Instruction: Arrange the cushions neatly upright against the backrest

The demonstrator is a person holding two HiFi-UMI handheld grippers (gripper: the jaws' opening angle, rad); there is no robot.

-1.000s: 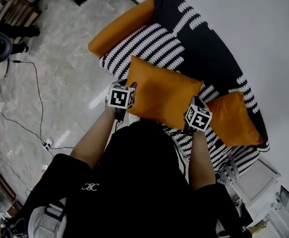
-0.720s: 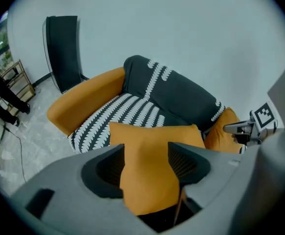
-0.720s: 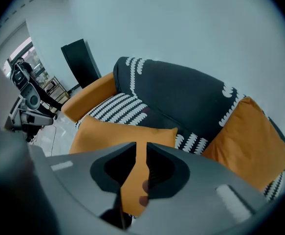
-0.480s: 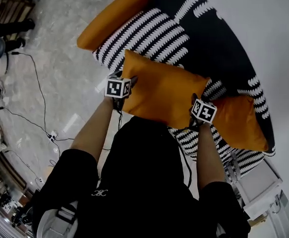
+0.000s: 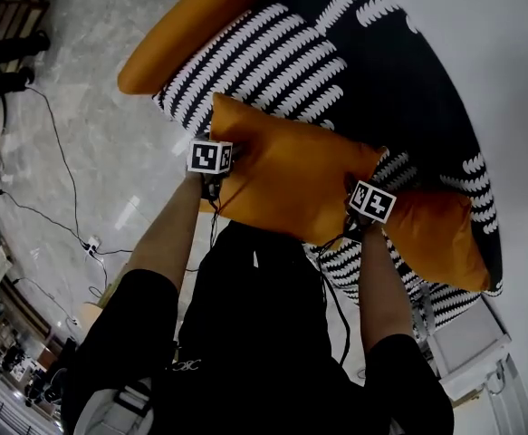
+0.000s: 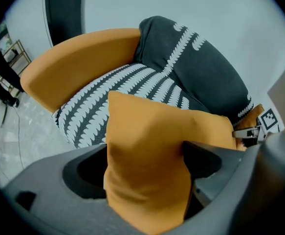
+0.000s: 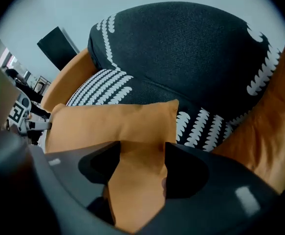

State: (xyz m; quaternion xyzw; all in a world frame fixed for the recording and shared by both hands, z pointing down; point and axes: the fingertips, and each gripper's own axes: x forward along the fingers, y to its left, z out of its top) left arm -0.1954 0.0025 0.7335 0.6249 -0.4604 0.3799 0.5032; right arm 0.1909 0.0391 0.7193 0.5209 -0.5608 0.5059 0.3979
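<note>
Striped sofa seat [image 5: 245, 71] partly out of sight under large orange cushion [image 5: 291, 179]

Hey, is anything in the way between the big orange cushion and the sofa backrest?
Nothing visible. Only bare striped seat lies between the big orange cushion and the dark backrest. The smaller orange cushion sits off to the side, clear of that path.

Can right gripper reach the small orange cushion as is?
Probably not yet: the right gripper has the big cushion between its jaws, which have just been opening. The small cushion lies right beside it, uncovered.
</note>
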